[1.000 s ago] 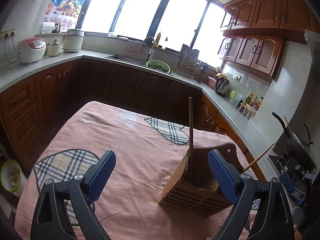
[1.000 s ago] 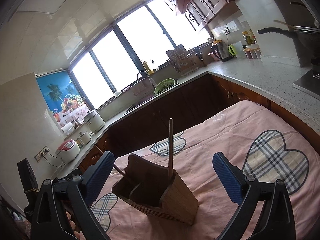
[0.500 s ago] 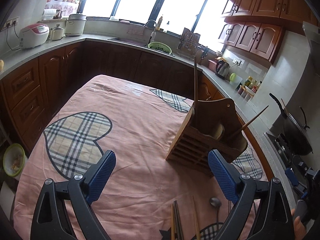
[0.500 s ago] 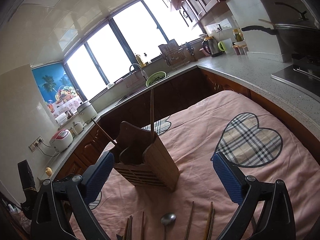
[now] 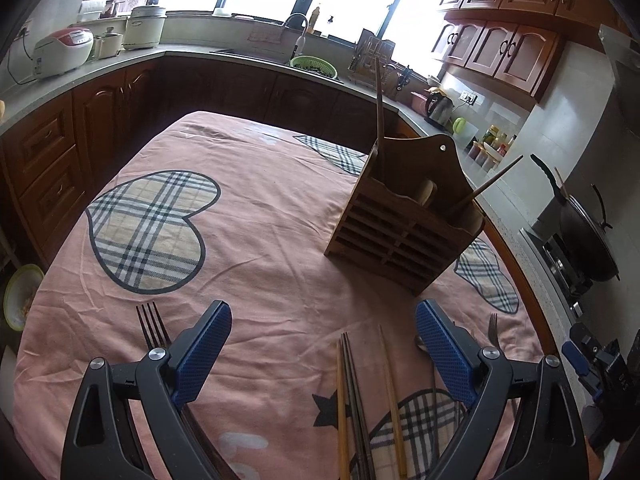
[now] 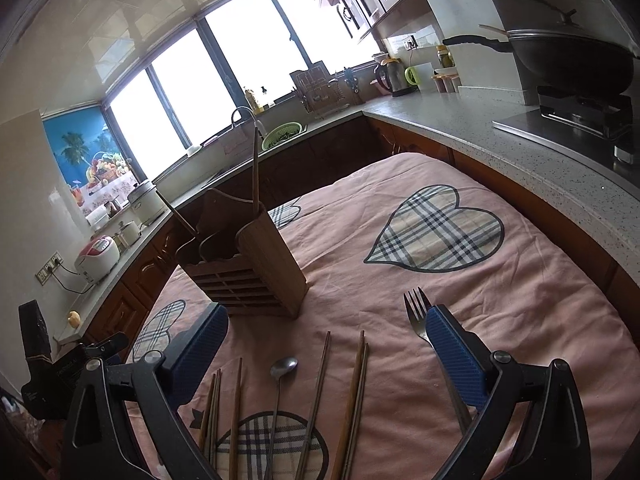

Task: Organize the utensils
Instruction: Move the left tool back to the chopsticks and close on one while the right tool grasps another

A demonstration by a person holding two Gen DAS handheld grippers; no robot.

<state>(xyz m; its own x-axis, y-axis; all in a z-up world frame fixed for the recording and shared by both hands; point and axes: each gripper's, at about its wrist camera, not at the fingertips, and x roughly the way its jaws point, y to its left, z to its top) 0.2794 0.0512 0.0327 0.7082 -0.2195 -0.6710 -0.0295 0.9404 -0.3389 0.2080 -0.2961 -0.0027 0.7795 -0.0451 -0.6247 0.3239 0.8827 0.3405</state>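
A wooden utensil holder [image 5: 404, 232] stands on the pink tablecloth with two chopsticks [image 5: 379, 116] sticking up out of it; it also shows in the right wrist view [image 6: 248, 264]. Several chopsticks [image 5: 352, 400] lie near the front edge, also seen in the right wrist view [image 6: 316, 396]. A spoon [image 6: 282, 372] lies among them. A dark fork [image 5: 150, 324] lies by my left gripper [image 5: 322, 346], which is open and empty. A silver fork [image 6: 416, 314] lies by my right gripper [image 6: 326, 350], also open and empty.
The pink tablecloth [image 5: 256, 208] has plaid hearts. Wooden cabinets and a grey counter [image 6: 500, 132] wrap around the table. A wok on a stove [image 6: 576, 60] stands to the right. A rice cooker [image 5: 64, 50] and sink are at the back.
Both grippers have pulled back from the holder and tilted down. The chopsticks, spoon and forks near the front edge have come into view. Both grippers stay open.
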